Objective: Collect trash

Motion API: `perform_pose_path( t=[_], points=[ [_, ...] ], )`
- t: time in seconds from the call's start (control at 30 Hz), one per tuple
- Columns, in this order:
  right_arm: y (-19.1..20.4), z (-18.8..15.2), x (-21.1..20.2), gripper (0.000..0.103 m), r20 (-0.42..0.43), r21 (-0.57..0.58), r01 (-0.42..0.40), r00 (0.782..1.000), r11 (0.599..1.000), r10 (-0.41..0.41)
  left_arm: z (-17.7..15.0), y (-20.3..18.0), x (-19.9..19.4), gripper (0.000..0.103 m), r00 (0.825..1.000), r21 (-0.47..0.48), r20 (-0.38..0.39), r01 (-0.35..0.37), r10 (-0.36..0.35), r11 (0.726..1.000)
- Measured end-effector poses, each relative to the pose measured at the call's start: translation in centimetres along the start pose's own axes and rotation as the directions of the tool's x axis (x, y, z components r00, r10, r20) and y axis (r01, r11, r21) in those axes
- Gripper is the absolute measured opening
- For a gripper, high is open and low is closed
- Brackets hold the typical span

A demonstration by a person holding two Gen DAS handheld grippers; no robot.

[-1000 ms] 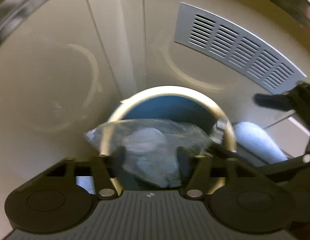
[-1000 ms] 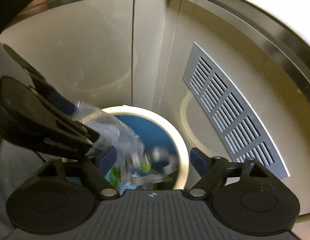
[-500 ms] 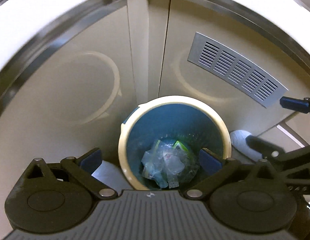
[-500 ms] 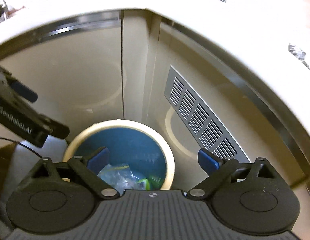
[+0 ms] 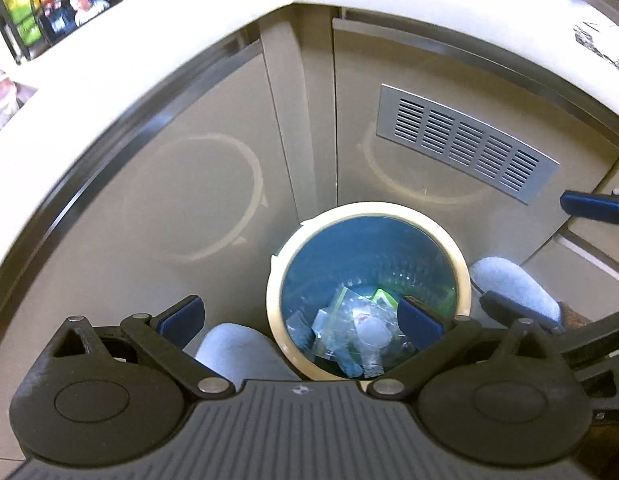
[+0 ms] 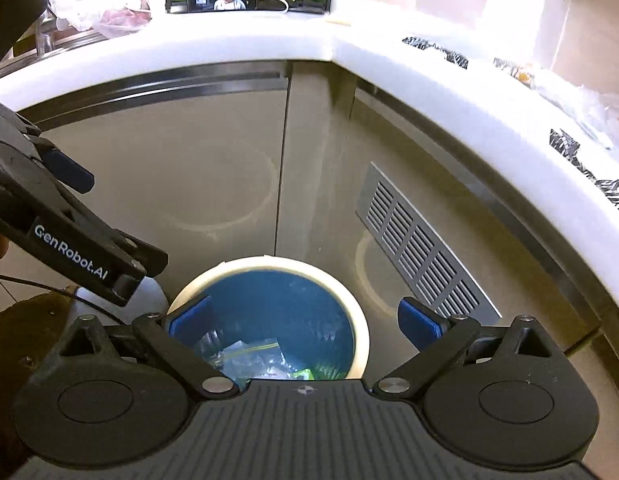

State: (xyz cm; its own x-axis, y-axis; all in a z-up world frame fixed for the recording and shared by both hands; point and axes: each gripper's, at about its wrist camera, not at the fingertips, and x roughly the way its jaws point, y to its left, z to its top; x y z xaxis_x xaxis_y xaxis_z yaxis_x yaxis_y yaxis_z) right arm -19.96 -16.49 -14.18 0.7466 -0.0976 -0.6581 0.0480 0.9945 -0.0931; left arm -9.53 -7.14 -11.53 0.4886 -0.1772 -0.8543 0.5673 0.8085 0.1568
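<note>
1. A round bin with a cream rim and blue inside (image 5: pixel 367 210) (image 6: pixel 359 320) stands on the floor in the inner corner of the white counter (image 5: pixel 149 40) (image 6: pixel 269 46), against the beige cabinet doors.
2. Crumpled clear plastic trash (image 5: pixel 349 332) (image 6: pixel 245 356) with a green scrap lies at the bottom of the bin.
3. The left gripper (image 5: pixel 301 320) hangs above the bin, its blue-padded fingers (image 5: pixel 181 320) spread wide, nothing between them.
4. The right gripper (image 6: pixel 305 320) also hangs over the bin, fingers (image 6: pixel 419 322) spread wide and empty.
5. A grey slatted vent panel (image 5: pixel 465 142) (image 6: pixel 419 246) sits on the right-hand door.
6. Grey slippers (image 5: pixel 513 284) flank the bin.
</note>
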Motion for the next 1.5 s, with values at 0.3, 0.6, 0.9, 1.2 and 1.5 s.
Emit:
perform_pose_path(
  t=[0.3,0.6,0.9,1.2,1.5],
  points=[
    [0.3,-0.4,-2.1,0.1,0.052,-0.013,0.02,0.998,1.0,-0.019,-0.2,-0.7,-1.4,0.103,1.0,0.025,0.018,-0.021,0.021,0.999],
    [0.3,-0.5,-2.4,0.1,0.072,-0.013,0.02,0.997,1.0,-0.019,-0.2,-1.4,-2.0,0.103,0.998,0.057,0.047,-0.045,0.042,0.997],
    [0.1,-0.6,-2.3,0.1,0.064,-0.01,0.011,0.998,1.0,-0.011,-0.2,-1.4,-2.1,0.103,0.998,0.058,0.044,-0.047,0.044,0.997],
    [0.0,-0.6,-2.1,0.1,0.061,-0.007,0.008,0.998,1.0,-0.008,-0.2,-1.3,-2.0,0.103,0.998,0.061,0.044,-0.049,0.046,0.997],
    [-0.3,-0.7,-1.8,0.101,0.058,-0.004,0.0,0.998,1.0,0.001,-0.2,-1.4,-1.7,0.103,0.998,0.061,0.039,-0.054,0.052,0.997]
  ],
)
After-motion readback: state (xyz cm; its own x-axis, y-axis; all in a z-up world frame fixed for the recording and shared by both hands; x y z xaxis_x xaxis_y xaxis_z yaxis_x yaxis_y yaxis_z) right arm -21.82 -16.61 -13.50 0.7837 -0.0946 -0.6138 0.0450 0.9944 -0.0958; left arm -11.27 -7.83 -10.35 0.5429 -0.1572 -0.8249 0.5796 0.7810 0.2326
